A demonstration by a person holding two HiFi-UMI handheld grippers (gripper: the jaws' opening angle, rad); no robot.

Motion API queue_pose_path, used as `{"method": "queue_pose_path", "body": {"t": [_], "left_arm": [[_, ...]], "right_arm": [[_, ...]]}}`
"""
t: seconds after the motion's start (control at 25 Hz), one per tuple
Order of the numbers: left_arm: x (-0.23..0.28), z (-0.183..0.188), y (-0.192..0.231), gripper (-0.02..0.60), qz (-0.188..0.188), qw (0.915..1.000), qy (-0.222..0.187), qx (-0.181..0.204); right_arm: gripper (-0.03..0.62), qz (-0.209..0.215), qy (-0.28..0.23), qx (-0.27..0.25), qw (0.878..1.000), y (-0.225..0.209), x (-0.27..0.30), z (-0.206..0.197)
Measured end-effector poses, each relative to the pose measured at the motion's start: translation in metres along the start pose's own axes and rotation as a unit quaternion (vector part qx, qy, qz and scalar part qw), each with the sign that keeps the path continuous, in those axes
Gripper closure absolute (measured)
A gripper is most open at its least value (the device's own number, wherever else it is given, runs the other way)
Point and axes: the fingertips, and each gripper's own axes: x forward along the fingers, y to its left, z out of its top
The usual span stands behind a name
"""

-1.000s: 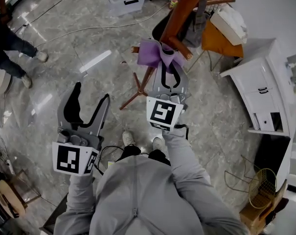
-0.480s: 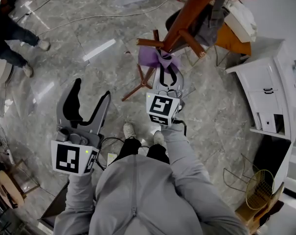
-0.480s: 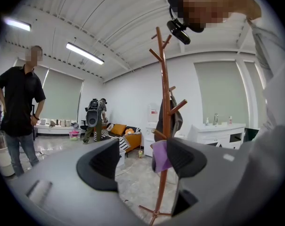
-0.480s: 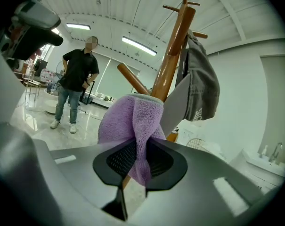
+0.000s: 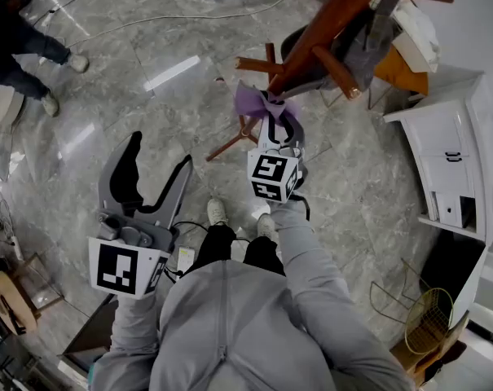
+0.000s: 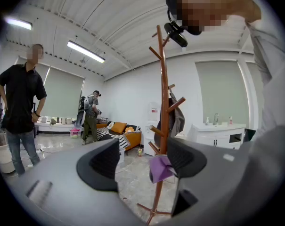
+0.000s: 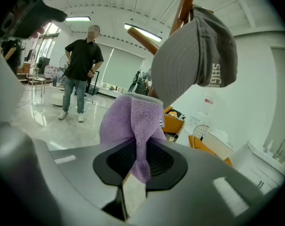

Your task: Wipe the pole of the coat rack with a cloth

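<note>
The brown wooden coat rack rises toward the camera in the head view, and its pole stands upright in the left gripper view. My right gripper is shut on a purple cloth, which presses against the pole just below a side peg. From the right gripper view the purple cloth bunches between the jaws, the pole hidden behind it. My left gripper hangs open low at the left, nothing between its jaws, well apart from the rack.
A grey cap and a grey garment hang on the rack's pegs. A white cabinet stands at the right, an orange chair behind the rack. A person stands at the far left. Cables cross the marble floor.
The right gripper with the cloth has slid farther up the pole, away from the base, staying shut. The left gripper holds about the same place, open.
</note>
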Motion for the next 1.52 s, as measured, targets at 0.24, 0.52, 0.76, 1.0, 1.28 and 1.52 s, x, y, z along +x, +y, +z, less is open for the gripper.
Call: {"method": "queue_pose_path", "body": {"t": [0.24, 0.52, 0.76, 1.0, 1.28, 1.52], "left_arm": [[-0.001, 0.003, -0.002, 0.241, 0.001, 1.0, 0.0, 0.002], [-0.004, 0.005, -0.002, 0.241, 0.007, 0.9999, 0.002, 0.007], [-0.007, 0.01, -0.007, 0.241, 0.013, 0.9999, -0.007, 0.007], [-0.01, 0.016, -0.022, 0.241, 0.013, 0.9998, -0.016, 0.0], [-0.009, 0.027, -0.048, 0.241, 0.01, 0.9995, -0.027, -0.009], [-0.012, 0.041, -0.063, 0.241, 0.016, 0.9984, -0.053, 0.012]], "right_arm": [[0.539, 0.027, 0.062, -0.006, 0.998, 0.017, 0.014, -0.039], [0.539, 0.046, 0.111, -0.005, 0.993, 0.029, 0.013, -0.073], [0.539, 0.052, 0.095, 0.023, 0.994, 0.023, -0.019, -0.069], [0.539, 0.056, 0.024, 0.07, 0.996, -0.006, -0.074, -0.018], [0.539, 0.079, -0.053, 0.118, 0.988, -0.034, -0.141, 0.037], [0.539, 0.09, -0.114, 0.161, 0.976, -0.062, -0.199, 0.076]]}}
